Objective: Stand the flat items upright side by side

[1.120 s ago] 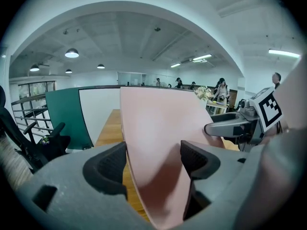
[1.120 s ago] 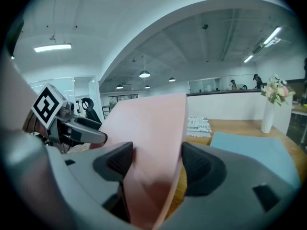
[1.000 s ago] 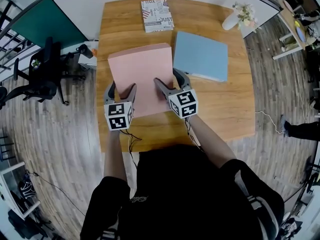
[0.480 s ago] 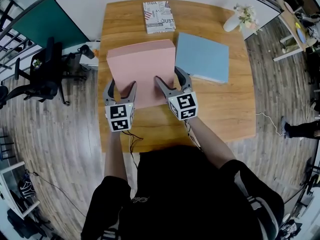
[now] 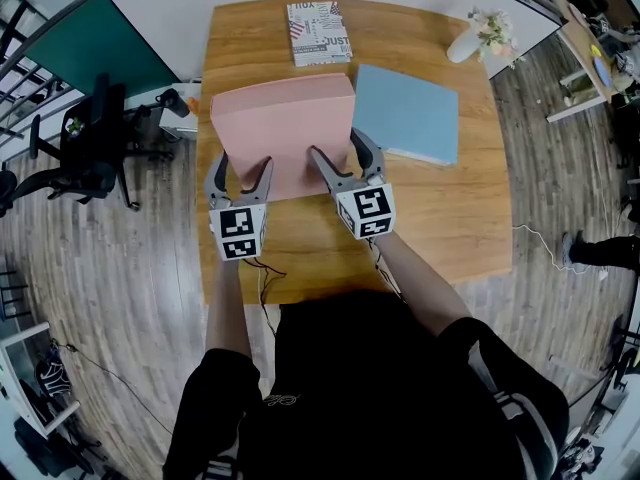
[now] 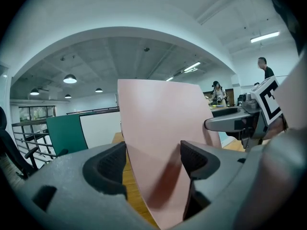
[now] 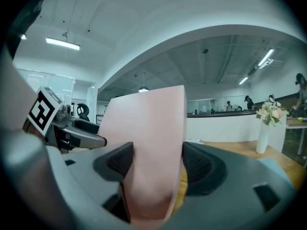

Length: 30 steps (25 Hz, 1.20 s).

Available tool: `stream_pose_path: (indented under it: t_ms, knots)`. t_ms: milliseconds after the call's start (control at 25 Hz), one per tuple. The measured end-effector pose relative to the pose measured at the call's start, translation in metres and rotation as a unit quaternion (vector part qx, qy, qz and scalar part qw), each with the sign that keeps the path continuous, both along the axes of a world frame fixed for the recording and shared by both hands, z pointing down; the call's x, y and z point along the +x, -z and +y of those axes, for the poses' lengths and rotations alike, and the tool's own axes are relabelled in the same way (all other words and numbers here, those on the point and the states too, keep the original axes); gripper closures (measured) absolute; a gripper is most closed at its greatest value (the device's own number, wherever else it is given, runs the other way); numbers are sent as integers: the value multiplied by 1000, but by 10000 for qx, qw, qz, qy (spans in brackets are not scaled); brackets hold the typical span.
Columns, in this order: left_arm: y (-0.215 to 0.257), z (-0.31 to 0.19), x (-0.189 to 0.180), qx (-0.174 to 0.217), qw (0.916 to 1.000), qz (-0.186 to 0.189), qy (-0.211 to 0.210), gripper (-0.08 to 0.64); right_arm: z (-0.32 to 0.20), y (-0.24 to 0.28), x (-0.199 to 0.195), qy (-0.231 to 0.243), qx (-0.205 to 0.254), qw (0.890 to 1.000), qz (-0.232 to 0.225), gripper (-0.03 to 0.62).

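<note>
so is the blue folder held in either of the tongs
No, the blue folder lies flat on the table while the left tongs and right tongs both grip the pink folder.

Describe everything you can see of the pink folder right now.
The pink folder is a plain, matte, rectangular slab with no print showing, thick enough to fill the jaws. It sits tilted over the wooden table with its far edge raised. The left gripper and right gripper each clamp its near edge. Whether it touches the table cannot be told.
</note>
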<state>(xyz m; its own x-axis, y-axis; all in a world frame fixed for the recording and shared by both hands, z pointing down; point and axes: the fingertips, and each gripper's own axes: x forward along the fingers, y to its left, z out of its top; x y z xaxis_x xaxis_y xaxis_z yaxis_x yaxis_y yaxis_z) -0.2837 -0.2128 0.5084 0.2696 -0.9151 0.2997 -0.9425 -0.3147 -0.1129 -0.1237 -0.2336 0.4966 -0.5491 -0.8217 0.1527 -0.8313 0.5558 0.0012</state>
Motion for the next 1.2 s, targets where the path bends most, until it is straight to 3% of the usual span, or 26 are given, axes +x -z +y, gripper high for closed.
stream_pose_path:
  t_ms: [520,1200]
  knots:
    - [6,-3,-5,406,9987,-298,-40,198,3,5,-3,-227,136,9997,7,279]
    - [2,13,-15,580,9975,-383,129,196,17,4,-13,-183,265,9995,37,288]
